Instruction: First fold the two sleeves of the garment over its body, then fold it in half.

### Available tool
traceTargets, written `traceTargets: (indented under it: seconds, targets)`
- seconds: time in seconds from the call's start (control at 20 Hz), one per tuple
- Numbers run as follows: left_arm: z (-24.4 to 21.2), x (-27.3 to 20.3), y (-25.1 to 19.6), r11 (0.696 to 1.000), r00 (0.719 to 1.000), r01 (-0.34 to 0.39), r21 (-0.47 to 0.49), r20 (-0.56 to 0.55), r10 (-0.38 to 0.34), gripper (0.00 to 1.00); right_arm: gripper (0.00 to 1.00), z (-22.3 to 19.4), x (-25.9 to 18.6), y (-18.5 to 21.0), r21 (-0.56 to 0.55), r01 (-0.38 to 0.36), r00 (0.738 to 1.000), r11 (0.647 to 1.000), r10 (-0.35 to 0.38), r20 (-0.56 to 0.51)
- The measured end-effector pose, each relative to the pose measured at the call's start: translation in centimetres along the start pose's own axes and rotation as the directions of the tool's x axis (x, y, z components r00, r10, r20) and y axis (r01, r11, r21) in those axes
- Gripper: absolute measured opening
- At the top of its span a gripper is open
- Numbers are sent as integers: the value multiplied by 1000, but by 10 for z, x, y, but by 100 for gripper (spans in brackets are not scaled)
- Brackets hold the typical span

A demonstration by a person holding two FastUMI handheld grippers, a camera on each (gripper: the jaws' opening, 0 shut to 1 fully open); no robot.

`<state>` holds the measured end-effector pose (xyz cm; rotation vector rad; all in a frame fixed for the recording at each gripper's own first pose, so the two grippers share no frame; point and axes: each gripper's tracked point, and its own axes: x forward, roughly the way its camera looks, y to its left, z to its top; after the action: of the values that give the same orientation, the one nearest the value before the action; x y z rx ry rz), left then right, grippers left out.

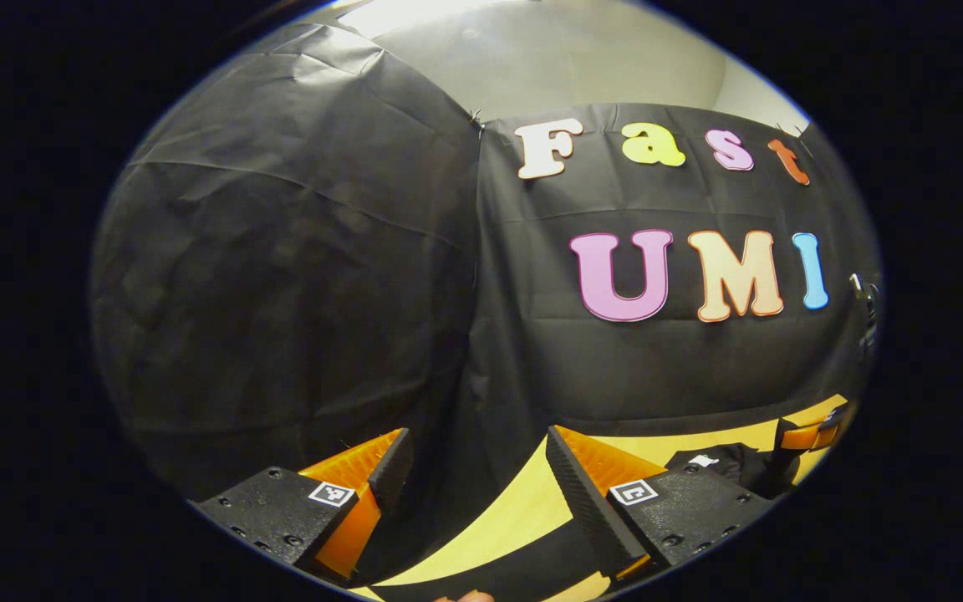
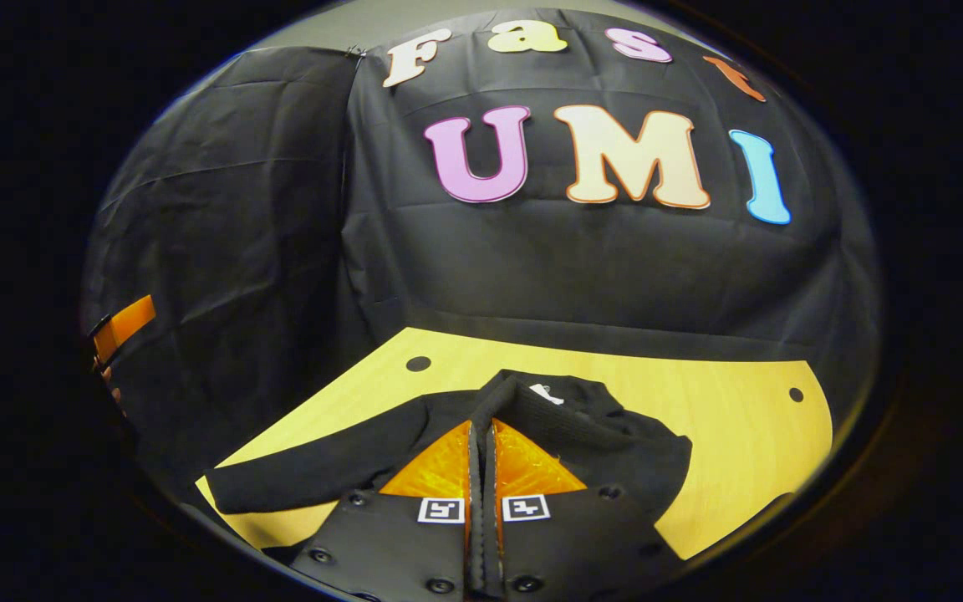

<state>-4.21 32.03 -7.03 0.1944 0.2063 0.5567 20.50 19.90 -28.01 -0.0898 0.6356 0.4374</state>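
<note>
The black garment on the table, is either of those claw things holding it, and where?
The right gripper is shut, its jaws closed on a raised fold of the black garment near its collar. The left gripper is open and holds nothing.

The garment (image 2: 582, 435) lies on the worktop (image 2: 741, 451), towards its near edge, with the booth wall (image 2: 582, 276) behind the far edge. One sleeve (image 2: 323, 472) stretches toward the worktop's left corner. The right claw (image 2: 481, 443) sits over the garment's middle, fingers together, perhaps pinching cloth. The left claw (image 1: 473, 481) hangs off the left edge, fingers apart, garment (image 1: 720, 464) to its right.
</note>
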Motion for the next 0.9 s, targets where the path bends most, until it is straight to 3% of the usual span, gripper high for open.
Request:
traceTargets:
  seconds: [0.4,0.5,0.65,0.9]
  targets:
    - [-65,2,62,996,982,-78,-48,-174,69,96,3,-12,49,59,-59,-56,996,997,52,-69]
    - [-94,-3,66,994,963,-85,-71,-264,63,95,18,-11,52,60,-64,-50,997,997,46,-55]
    - [-140,-10,71,993,922,-85,-86,-384,45,97,97,2,45,54,-98,-16,1000,995,15,-6]
    - [-208,-33,75,997,848,-69,-46,-528,35,98,97,-4,35,38,-111,17,1000,994,-19,-11]
